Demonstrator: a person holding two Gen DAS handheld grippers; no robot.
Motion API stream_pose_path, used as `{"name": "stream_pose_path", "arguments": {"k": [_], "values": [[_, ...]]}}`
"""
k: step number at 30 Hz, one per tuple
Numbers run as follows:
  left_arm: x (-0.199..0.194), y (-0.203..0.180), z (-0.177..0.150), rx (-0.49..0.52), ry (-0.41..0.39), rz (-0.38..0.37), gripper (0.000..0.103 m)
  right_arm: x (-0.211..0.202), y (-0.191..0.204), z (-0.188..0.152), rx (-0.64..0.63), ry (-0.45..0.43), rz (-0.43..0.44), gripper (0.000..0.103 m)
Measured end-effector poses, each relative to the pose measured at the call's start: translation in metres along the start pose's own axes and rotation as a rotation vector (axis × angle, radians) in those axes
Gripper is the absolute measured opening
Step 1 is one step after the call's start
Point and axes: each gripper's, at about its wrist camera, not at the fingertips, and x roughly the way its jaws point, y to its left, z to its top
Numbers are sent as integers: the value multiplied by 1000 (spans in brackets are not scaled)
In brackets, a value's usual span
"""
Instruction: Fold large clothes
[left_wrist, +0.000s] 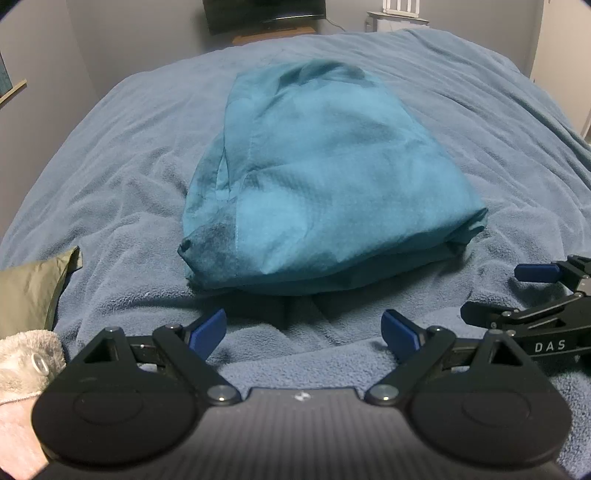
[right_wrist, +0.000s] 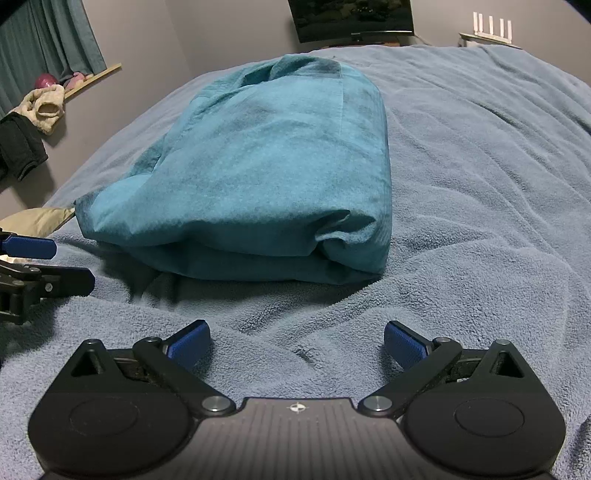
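Both my grippers, the left gripper (left_wrist: 303, 332) and the right gripper (right_wrist: 297, 343), have their fingers spread wide and hold nothing. A folded teal garment (left_wrist: 317, 184) lies on the blue blanket (left_wrist: 480, 147) just ahead of them, not touching.

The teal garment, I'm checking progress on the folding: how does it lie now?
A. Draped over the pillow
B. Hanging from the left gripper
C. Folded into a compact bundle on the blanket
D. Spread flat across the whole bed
C: the teal garment sits as a layered bundle on the blue blanket, with both grippers open and clear of it.
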Motion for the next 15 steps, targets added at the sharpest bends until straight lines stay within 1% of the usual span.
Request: {"name": "stream_pose_path", "arguments": {"k": [15], "values": [[0, 0, 0, -2, -3, -2, 92, 0, 0, 0, 1, 2, -1, 102]]}}
